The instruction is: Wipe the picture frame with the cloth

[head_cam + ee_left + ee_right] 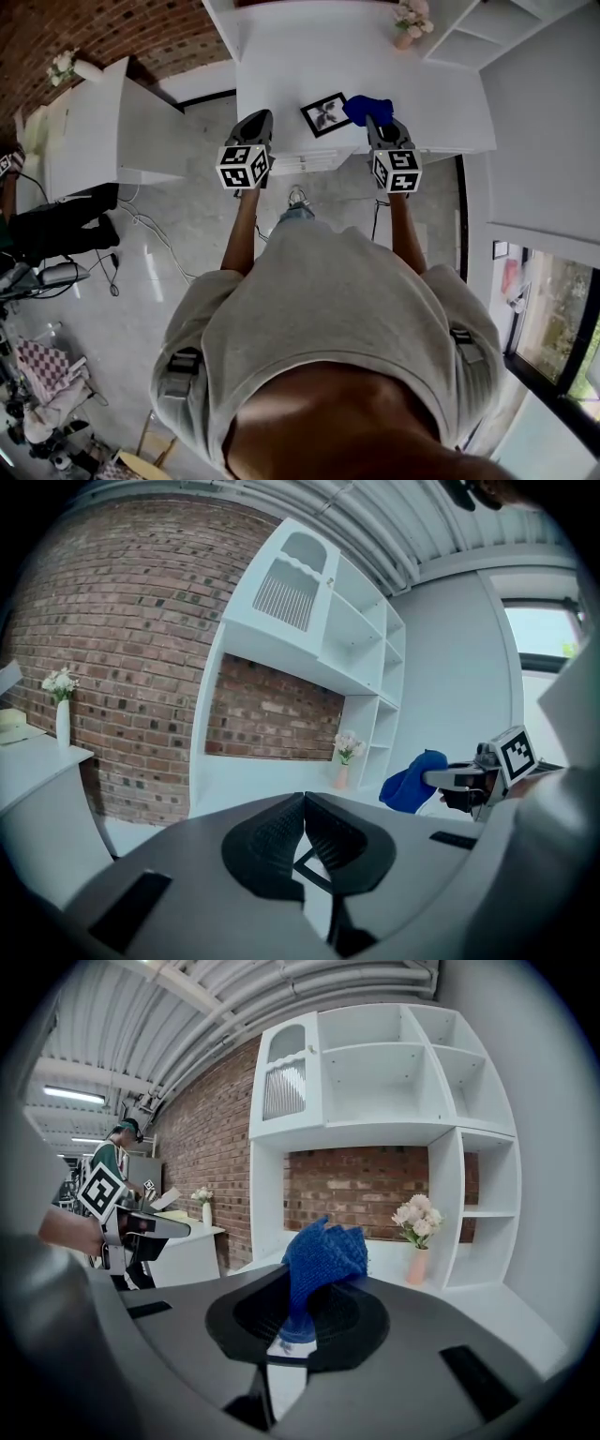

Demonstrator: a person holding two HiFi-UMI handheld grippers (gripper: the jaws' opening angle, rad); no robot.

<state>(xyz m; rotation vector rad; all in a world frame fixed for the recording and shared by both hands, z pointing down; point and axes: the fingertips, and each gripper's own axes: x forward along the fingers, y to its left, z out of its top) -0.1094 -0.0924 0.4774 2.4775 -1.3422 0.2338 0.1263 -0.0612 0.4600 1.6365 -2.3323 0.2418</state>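
Pinching the blue cloth [323,1255] in our right gripper [296,1314], left gripper [305,825] pressed together, we face a white desk [281,56] below a brick wall [361,1180], with the picture frame [325,113] between the grippers.

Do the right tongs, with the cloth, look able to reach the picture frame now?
Probably yes: the right tongs hold the blue cloth just beside the picture frame on the white counter, nothing between them.
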